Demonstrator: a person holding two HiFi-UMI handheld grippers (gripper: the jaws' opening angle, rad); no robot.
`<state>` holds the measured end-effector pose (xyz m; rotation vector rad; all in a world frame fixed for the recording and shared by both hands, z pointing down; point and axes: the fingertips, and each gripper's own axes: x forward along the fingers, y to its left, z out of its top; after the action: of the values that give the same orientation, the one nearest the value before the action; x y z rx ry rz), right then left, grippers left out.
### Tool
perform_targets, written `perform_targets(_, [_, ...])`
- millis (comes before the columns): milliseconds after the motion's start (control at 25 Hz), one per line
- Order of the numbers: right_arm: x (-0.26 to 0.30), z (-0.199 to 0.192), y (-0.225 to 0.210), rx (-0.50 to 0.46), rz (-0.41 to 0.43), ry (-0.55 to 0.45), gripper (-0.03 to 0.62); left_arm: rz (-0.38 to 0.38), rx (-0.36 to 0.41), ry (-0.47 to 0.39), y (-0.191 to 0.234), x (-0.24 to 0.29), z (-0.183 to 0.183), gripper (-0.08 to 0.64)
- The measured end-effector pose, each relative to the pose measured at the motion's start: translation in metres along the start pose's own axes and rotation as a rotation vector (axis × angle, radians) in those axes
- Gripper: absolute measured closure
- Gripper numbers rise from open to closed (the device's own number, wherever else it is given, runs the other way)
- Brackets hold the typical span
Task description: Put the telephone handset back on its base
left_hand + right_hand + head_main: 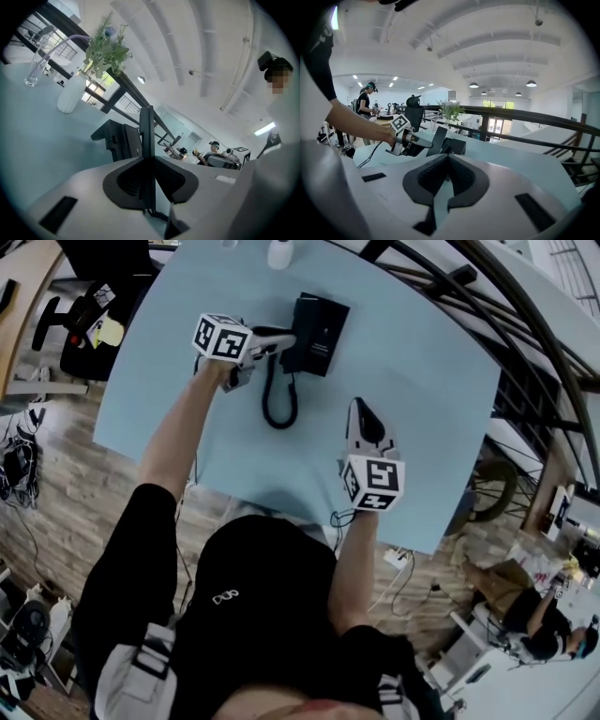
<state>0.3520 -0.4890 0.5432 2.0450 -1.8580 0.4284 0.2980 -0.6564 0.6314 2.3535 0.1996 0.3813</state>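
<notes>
The black telephone base [323, 329] lies at the far middle of the light blue table [422, 427]. My left gripper [279, 337] is shut on the black handset [287, 351], which it holds at the base's left edge. In the left gripper view the handset [146, 136] stands edge-on between the jaws, and the base [117, 138] lies just beyond it. A coiled cord [278, 407] loops from the phone toward me. My right gripper [366, 427] hovers over the table, nearer me and to the right, shut on nothing. The right gripper view shows the tilted handset [436, 138] in front of the base [455, 146].
A white vase with a green plant [70, 96] and a clear glass [33, 70] stand at the table's far edge. A black railing [525, 117] runs behind the table. Other people work at desks in the background.
</notes>
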Motion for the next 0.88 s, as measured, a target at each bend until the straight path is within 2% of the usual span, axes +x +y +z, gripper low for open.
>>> perform_targets(240, [-0.007,-0.005,-0.007,-0.009,-0.031,0.022,0.598,-0.077,-0.001,0.084,0.013,0.012,0.006,0.494])
perform_targets(480, [-0.013,-0.01,-0.007,-0.015,-0.046,0.038,0.598,-0.12,-0.05,0.163,0.021,0.02,0.004,0.49])
perform_targets(680, [-0.021,-0.013,-0.011,-0.023,-0.066,0.053,0.598,-0.07,-0.044,0.225,0.043,0.021,-0.004,0.476])
perform_targets(880, [-0.023,-0.015,-0.015,-0.019,-0.069,0.056,0.598,0.006,0.016,0.203,0.058,0.022,-0.005,0.477])
